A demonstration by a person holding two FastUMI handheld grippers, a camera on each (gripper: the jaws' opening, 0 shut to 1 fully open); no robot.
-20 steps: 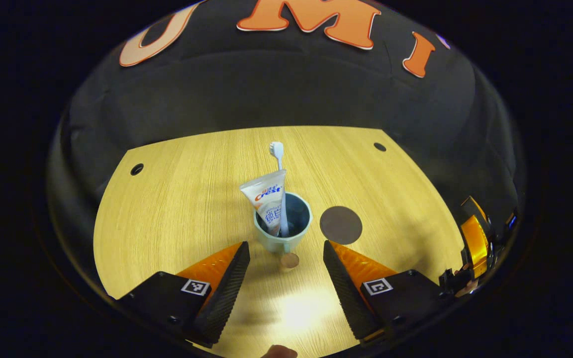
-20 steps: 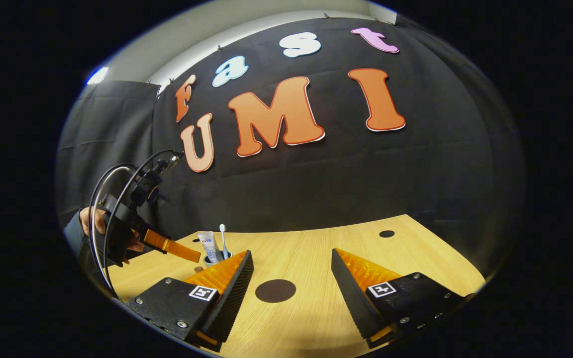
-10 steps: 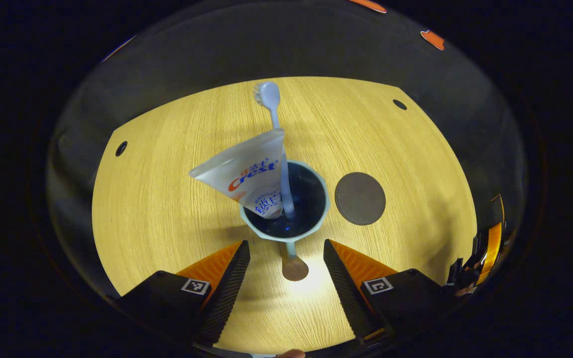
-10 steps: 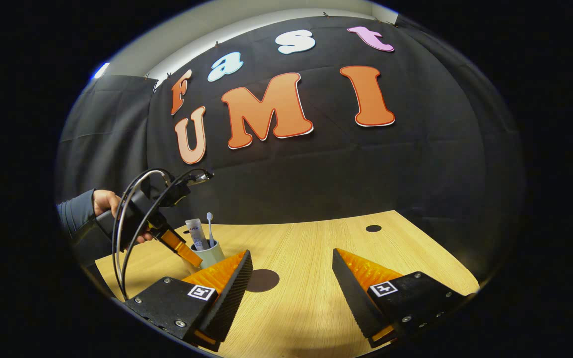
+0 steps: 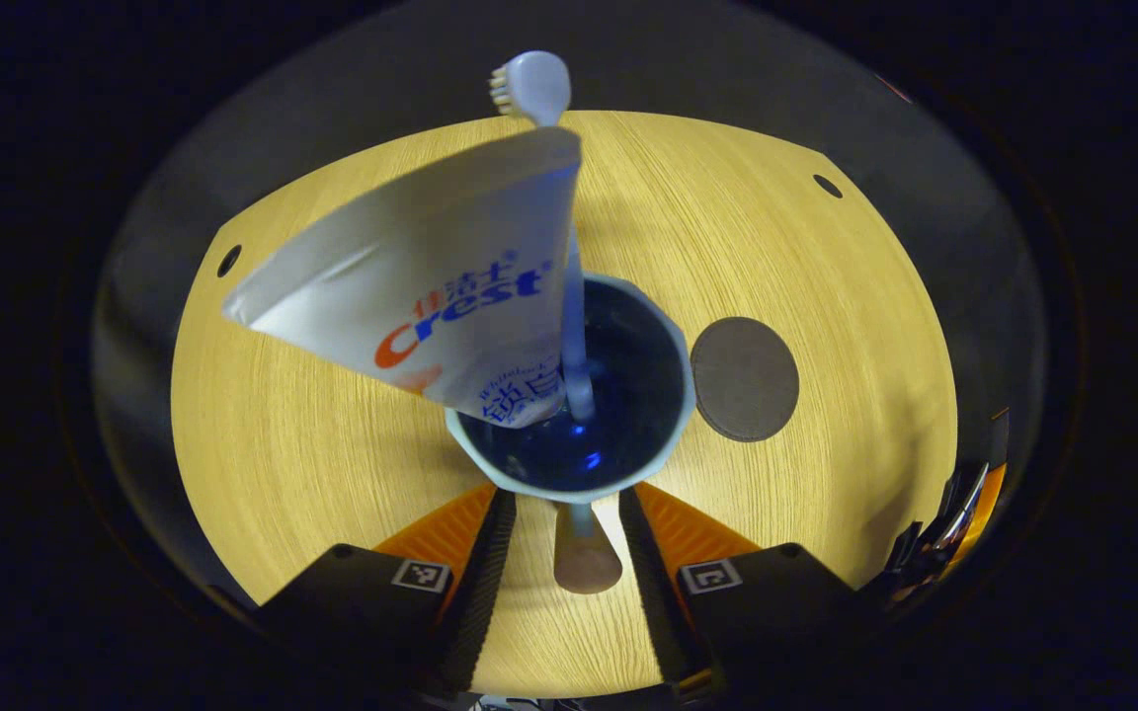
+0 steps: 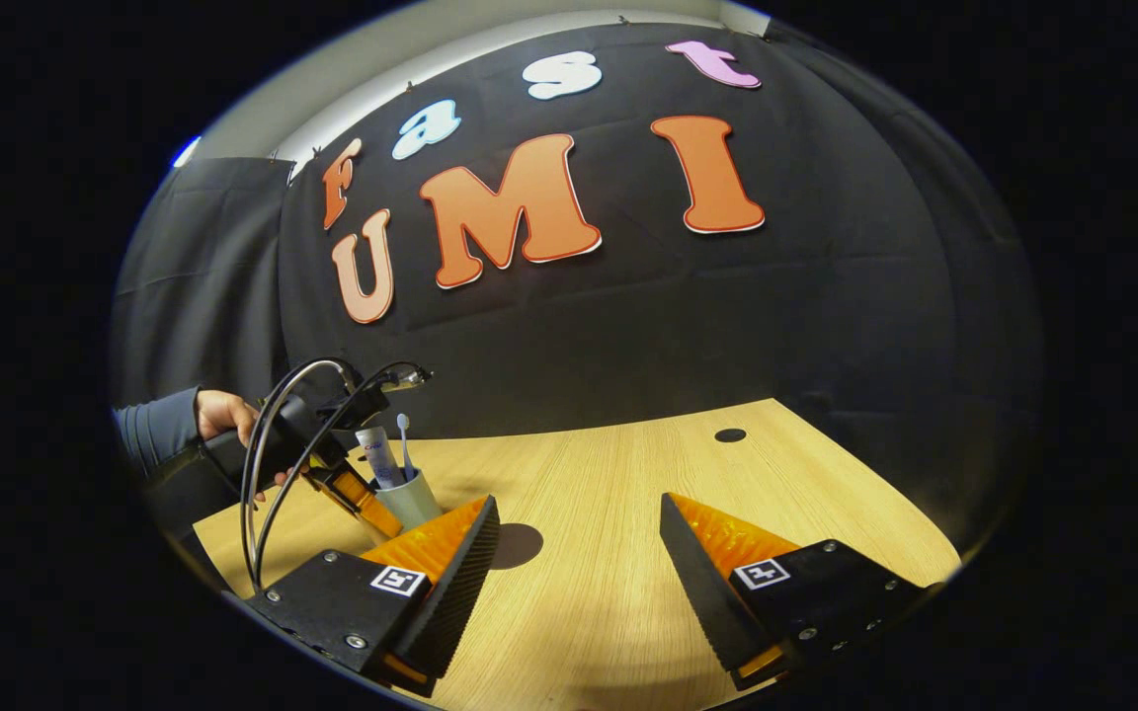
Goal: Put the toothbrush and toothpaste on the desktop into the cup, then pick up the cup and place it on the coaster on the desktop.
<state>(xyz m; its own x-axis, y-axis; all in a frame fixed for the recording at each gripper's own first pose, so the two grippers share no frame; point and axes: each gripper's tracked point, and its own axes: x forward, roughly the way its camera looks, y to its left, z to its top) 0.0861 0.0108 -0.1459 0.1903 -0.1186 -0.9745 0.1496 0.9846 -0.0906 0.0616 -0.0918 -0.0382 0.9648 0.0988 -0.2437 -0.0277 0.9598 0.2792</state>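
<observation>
Wooden desktop point(image 5: 332, 464): we see pale, grained boards with small dark holes near the far corners.
Cup point(image 5: 673, 395): pale with a dark blue inside, it stands on the desktop right at the tips of our left gripper; a short handle with a round end points back between the fingers.
Toothpaste point(image 5: 421, 286): the white tube stands in the cup, leaning to the left of the left gripper view, its flat wide end up.
Toothbrush point(image 5: 529, 84): it stands in the cup beside the tube, bristle head up and above the tube's top edge.
Coaster point(image 5: 745, 378): a dark round disc lies flat on the desktop just to the right of the cup, apart from it and bare.
Left gripper point(image 5: 557, 509): our fingers are part open, one on each side of the handle under the rim; we cannot tell whether they touch the cup.
Right gripper point(image 6: 579, 533): our fingers are wide apart and hold nothing, above the desktop.
Hand point(image 6: 228, 420): in the right gripper view a sleeved hand holds the left gripper at the cup.
</observation>
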